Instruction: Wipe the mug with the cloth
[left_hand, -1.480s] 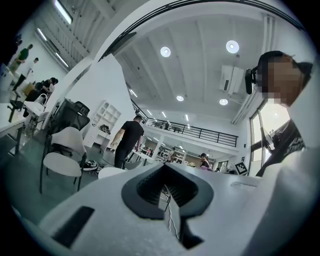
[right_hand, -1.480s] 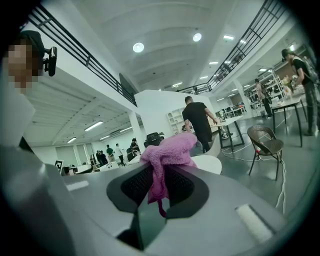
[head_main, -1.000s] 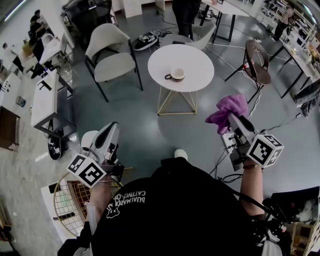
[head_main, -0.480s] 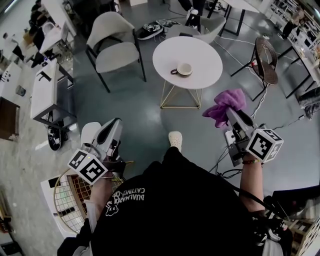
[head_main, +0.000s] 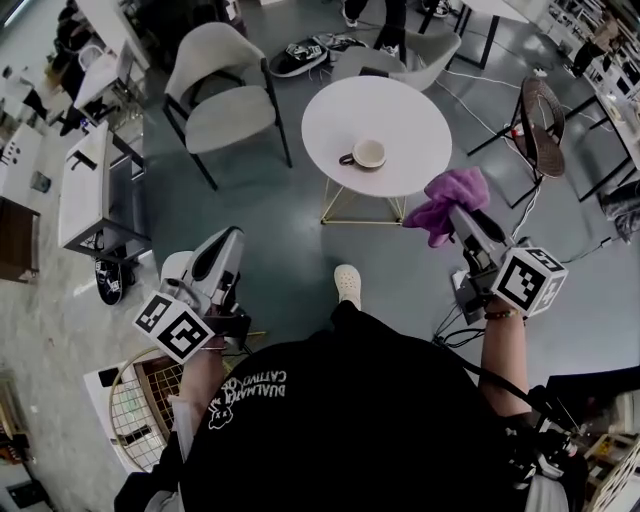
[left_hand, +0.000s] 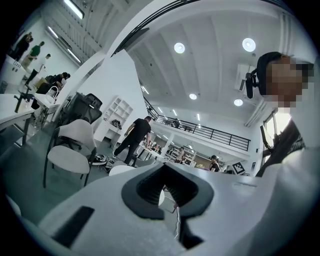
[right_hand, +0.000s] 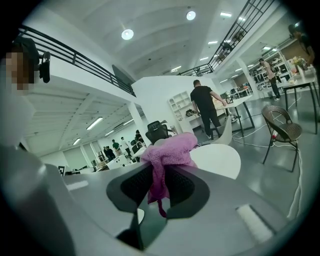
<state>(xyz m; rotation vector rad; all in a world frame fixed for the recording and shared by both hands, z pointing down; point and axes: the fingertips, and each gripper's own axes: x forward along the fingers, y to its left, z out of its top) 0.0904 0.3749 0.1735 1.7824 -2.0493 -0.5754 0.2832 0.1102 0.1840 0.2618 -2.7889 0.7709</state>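
Purple cloth clenched in the right tongs, left tongs closed on nothing, as the person steps nearer and the mug, on the round white counter at upper centre, looms larger, wiping not yet begun.

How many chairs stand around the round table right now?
3: near grey chair left of it, far grey chair beyond it, brown mesh chair to its right. More may be hidden.
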